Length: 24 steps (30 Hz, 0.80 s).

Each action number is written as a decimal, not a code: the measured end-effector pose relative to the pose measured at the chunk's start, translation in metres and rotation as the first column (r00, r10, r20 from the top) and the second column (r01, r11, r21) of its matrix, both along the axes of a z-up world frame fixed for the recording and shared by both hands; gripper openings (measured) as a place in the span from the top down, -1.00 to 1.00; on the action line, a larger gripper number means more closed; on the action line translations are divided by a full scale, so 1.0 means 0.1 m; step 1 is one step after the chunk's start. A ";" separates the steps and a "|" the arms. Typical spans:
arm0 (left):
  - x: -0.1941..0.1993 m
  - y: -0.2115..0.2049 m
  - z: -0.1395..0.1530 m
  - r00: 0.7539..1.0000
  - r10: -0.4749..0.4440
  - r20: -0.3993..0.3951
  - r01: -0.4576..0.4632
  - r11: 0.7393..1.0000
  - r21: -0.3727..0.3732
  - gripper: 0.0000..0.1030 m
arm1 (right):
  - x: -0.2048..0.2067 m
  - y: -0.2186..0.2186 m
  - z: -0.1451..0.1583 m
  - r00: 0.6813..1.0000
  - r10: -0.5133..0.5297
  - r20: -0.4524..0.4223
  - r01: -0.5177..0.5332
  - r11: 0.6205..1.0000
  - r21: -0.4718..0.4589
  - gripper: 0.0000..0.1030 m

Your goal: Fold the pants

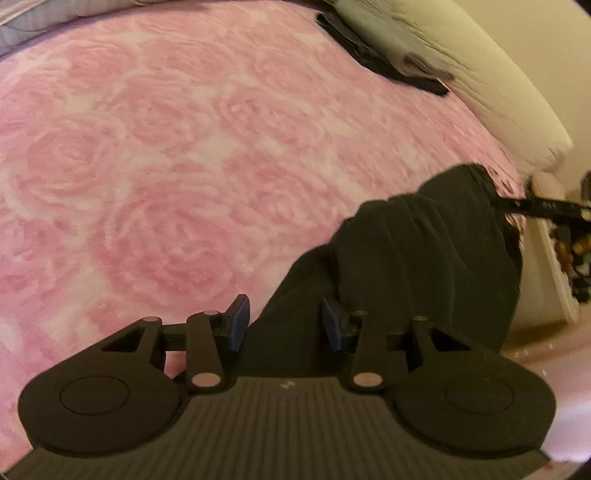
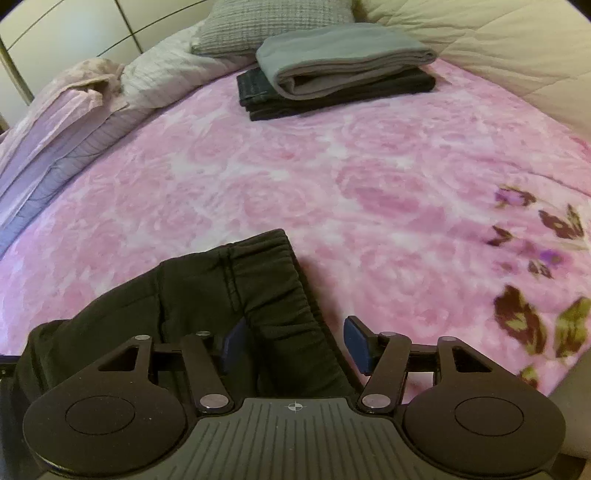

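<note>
Black pants (image 1: 417,251) lie bunched near the bed's edge on a pink rose-patterned blanket (image 1: 166,166). My left gripper (image 1: 286,325) is open, and a fold of the black fabric sits between its blue pads (image 1: 238,323). In the right wrist view the pants (image 2: 192,291) show their gathered waistband (image 2: 284,280), which runs down between the fingers. My right gripper (image 2: 295,345) is open around that waistband, with its left pad (image 2: 234,345) partly hidden by cloth.
A stack of folded clothes (image 2: 332,74), grey fleece on dark garments, sits at the far side of the bed. Pillows (image 2: 266,26) and a cream duvet (image 2: 498,55) border the blanket (image 2: 369,177). A blurred dark bar (image 1: 539,208) pokes in at the pants' far end.
</note>
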<state>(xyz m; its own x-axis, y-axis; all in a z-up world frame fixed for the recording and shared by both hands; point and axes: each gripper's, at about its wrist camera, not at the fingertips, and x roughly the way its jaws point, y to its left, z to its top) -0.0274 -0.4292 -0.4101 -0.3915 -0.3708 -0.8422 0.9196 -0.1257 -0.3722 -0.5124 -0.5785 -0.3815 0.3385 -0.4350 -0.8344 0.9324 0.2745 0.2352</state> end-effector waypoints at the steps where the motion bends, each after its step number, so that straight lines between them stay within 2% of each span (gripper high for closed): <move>1: 0.00 -0.02 0.00 1.000 -0.022 -0.001 0.022 1.000 0.000 0.37 | -0.01 -0.01 -0.01 1.000 0.009 0.009 -0.009 1.000 0.001 -0.10; 3: -0.04 0.00 0.03 0.997 -0.077 0.001 0.077 0.997 -0.003 0.61 | -0.04 -0.04 -0.06 0.999 0.011 0.040 -0.011 1.000 0.014 -0.11; 4: -0.05 0.01 0.04 0.995 -0.101 0.013 0.101 0.995 -0.009 0.65 | -0.06 -0.04 -0.08 0.998 0.005 0.058 -0.007 1.000 0.024 -0.11; 9: 0.03 0.02 0.04 0.990 -0.138 -0.007 0.138 0.990 -0.005 0.65 | -0.12 -0.03 -0.13 0.995 -0.021 0.100 0.017 0.999 0.037 -0.11; 12: -0.01 0.00 0.05 0.981 -0.193 0.014 0.193 0.981 -0.016 0.69 | -0.10 -0.01 -0.14 0.995 -0.023 0.093 0.020 0.999 0.035 -0.11; 13: -0.02 0.01 0.07 0.979 -0.201 0.031 0.201 0.979 -0.031 0.91 | -0.10 -0.01 -0.14 0.995 -0.026 0.092 0.022 0.999 0.034 -0.11; 14: -0.03 0.04 0.10 0.978 -0.196 0.069 0.200 0.978 -0.061 1.00 | -0.09 -0.02 -0.14 0.996 -0.022 0.089 0.019 0.999 0.031 -0.11; 16: 0.02 0.14 0.19 0.989 -0.128 0.081 0.138 0.982 -0.131 1.00 | -0.05 0.01 -0.15 0.998 0.002 0.058 -0.002 1.000 0.012 -0.10; 18: 0.13 0.25 0.23 0.999 0.012 0.046 -0.003 0.982 -0.188 0.99 | 0.00 0.03 -0.18 0.999 0.028 0.027 -0.028 1.000 0.000 0.03; 21: 0.16 0.34 0.01 0.979 0.204 0.016 -0.198 0.965 -0.173 0.95 | 0.06 0.03 -0.25 1.000 0.020 -0.001 -0.020 1.000 0.002 0.04; 24: -0.03 0.31 -0.16 0.955 0.284 0.082 -0.268 0.949 -0.165 0.96 | 0.10 0.02 -0.30 1.000 -0.005 -0.020 0.005 1.000 0.009 0.03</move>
<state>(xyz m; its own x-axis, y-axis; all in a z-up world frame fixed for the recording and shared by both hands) -0.0309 -0.3982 -0.4262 -0.1693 -0.5772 -0.7989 0.9587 0.0916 -0.2693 -0.5023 -0.5769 -0.4117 0.3195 -0.4292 -0.8448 0.9383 0.2676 0.2189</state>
